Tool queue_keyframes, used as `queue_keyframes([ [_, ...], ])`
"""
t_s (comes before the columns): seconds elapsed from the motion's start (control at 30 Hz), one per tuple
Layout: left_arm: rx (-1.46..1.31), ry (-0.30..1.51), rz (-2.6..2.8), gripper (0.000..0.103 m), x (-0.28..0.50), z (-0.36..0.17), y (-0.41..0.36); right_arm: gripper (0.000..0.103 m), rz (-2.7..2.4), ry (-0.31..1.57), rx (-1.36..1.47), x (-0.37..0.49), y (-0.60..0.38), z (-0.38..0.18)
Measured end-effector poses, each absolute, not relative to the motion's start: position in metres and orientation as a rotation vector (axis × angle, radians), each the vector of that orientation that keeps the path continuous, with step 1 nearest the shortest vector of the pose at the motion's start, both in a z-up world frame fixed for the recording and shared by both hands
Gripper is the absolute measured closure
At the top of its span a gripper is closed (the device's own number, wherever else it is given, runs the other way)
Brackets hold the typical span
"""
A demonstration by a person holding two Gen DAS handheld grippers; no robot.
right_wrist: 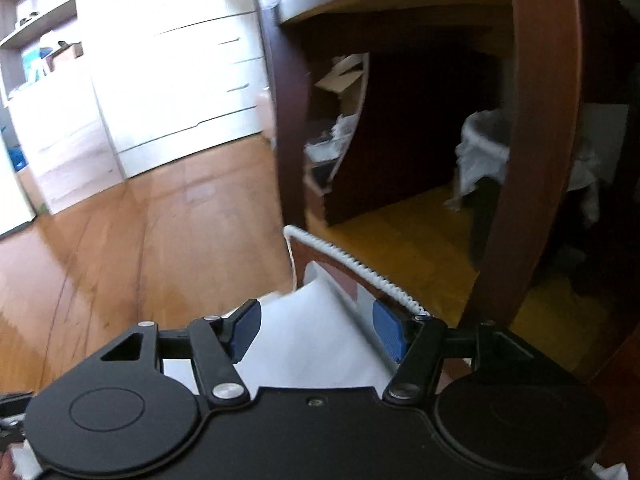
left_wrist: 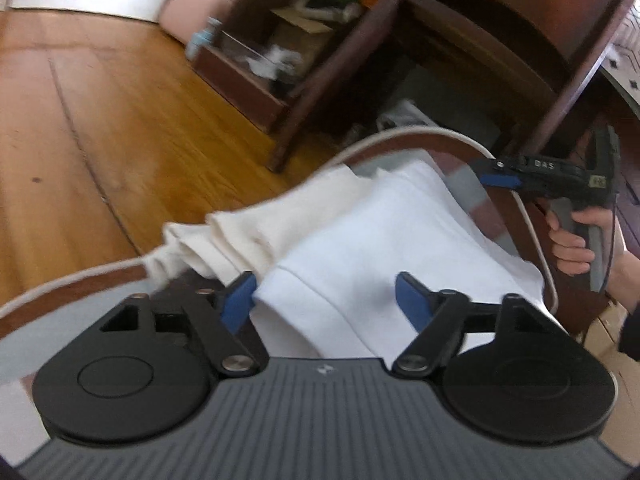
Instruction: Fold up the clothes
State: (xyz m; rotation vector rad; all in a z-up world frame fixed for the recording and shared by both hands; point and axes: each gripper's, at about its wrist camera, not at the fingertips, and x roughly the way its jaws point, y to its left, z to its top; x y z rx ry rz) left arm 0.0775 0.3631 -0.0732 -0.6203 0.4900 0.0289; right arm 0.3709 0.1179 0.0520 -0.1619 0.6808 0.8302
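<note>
A folded white garment (left_wrist: 384, 236) lies on a small brown table edged with a white cord (left_wrist: 400, 135). A cream garment (left_wrist: 240, 224) lies bunched against its left side and reaches the table's edge. My left gripper (left_wrist: 326, 300) is open just above the white garment's near hem, one blue pad on each side. A hand holds my right gripper (left_wrist: 494, 178) over the table's far right edge. In the right wrist view, the right gripper (right_wrist: 318, 330) is open over a corner of the white garment (right_wrist: 312, 336), next to the ribbed table trim (right_wrist: 360, 266).
Wooden floor (left_wrist: 100, 120) spreads to the left. Dark wooden furniture legs (left_wrist: 320, 80) and a low shelf with clutter stand right behind the table. A pink bag (left_wrist: 192, 8) and white drawers (right_wrist: 192, 80) sit further off. A thick brown post (right_wrist: 532, 140) rises close on the right.
</note>
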Motion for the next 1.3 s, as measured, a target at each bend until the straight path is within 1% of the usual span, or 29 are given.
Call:
queue_keyframes([
  [0.07, -0.633, 0.509, 0.028, 0.046, 0.083, -0.078, 0.362, 0.036, 0.83, 0.69, -0.213, 0.365, 0.12, 0.048],
  [0.17, -0.723, 0.511, 0.032, 0.043, 0.088, -0.087, 0.368, 0.036, 0.823, 0.689, -0.278, 0.36, 0.123, 0.043],
  [0.2, -0.741, 0.509, 0.027, 0.05, 0.089, -0.087, 0.37, 0.036, 0.823, 0.684, -0.296, 0.361, 0.125, 0.04],
  [0.23, -0.728, 0.506, 0.013, 0.062, 0.091, -0.085, 0.369, 0.036, 0.827, 0.69, -0.304, 0.362, 0.126, 0.036],
  [0.27, -0.689, 0.501, 0.004, 0.084, 0.092, -0.079, 0.366, 0.036, 0.83, 0.696, -0.312, 0.363, 0.127, 0.033],
  [0.37, -0.444, 0.458, 0.022, 0.086, 0.094, -0.036, 0.35, 0.036, 0.83, 0.718, -0.325, 0.361, 0.128, 0.028],
  [0.47, -0.448, 0.396, 0.041, 0.09, 0.099, 0.002, 0.364, 0.036, 0.826, 0.715, -0.334, 0.353, 0.12, 0.029],
  [0.53, -0.437, 0.4, 0.167, 0.091, 0.107, 0.005, 0.378, 0.036, 0.796, 0.683, -0.312, 0.343, 0.108, 0.03],
  [0.57, -0.426, 0.426, 0.247, 0.09, 0.114, 0.001, 0.383, 0.036, 0.781, 0.668, -0.301, 0.337, 0.102, 0.031],
  [0.6, -0.423, 0.492, 0.303, 0.088, 0.124, -0.009, 0.388, 0.036, 0.764, 0.649, -0.293, 0.331, 0.097, 0.031],
  [0.67, -0.47, 0.645, 0.292, 0.087, 0.141, -0.032, 0.393, 0.036, 0.679, 0.553, -0.338, 0.311, 0.09, 0.03],
  [0.73, -0.522, 0.613, 0.258, 0.087, 0.13, -0.041, 0.386, 0.036, 0.646, 0.52, -0.305, 0.288, 0.072, 0.027],
  [0.77, -0.526, 0.594, 0.258, 0.082, 0.124, -0.042, 0.381, 0.036, 0.628, 0.521, -0.274, 0.278, 0.062, 0.026],
  [0.8, -0.531, 0.576, 0.257, 0.073, 0.118, -0.043, 0.376, 0.036, 0.629, 0.554, -0.197, 0.27, 0.047, 0.024],
  [0.83, -0.535, 0.559, 0.26, 0.069, 0.113, -0.045, 0.374, 0.035, 0.629, 0.586, -0.119, 0.262, 0.032, 0.022],
  [0.9, -0.549, 0.537, 0.272, 0.053, 0.106, -0.05, 0.377, 0.035, 0.627, 0.649, 0.037, 0.245, 0.003, 0.018],
  [1.03, -0.674, 0.523, 0.223, 0.049, 0.1, -0.064, 0.393, 0.031, 0.811, 0.833, 0.281, 0.224, -0.025, 0.009],
  [1.07, -0.705, 0.52, 0.21, 0.044, 0.099, -0.067, 0.397, 0.029, 0.839, 0.862, 0.301, 0.22, -0.022, 0.005],
  [1.17, -0.798, 0.508, 0.172, 0.043, 0.094, -0.077, 0.409, 0.022, 0.92, 0.95, 0.356, 0.208, -0.012, -0.005],
  [1.3, -0.77, 0.488, 0.149, 0.043, 0.092, -0.076, 0.406, 0.022, 0.949, 0.998, 0.31, 0.203, 0.018, -0.018],
])
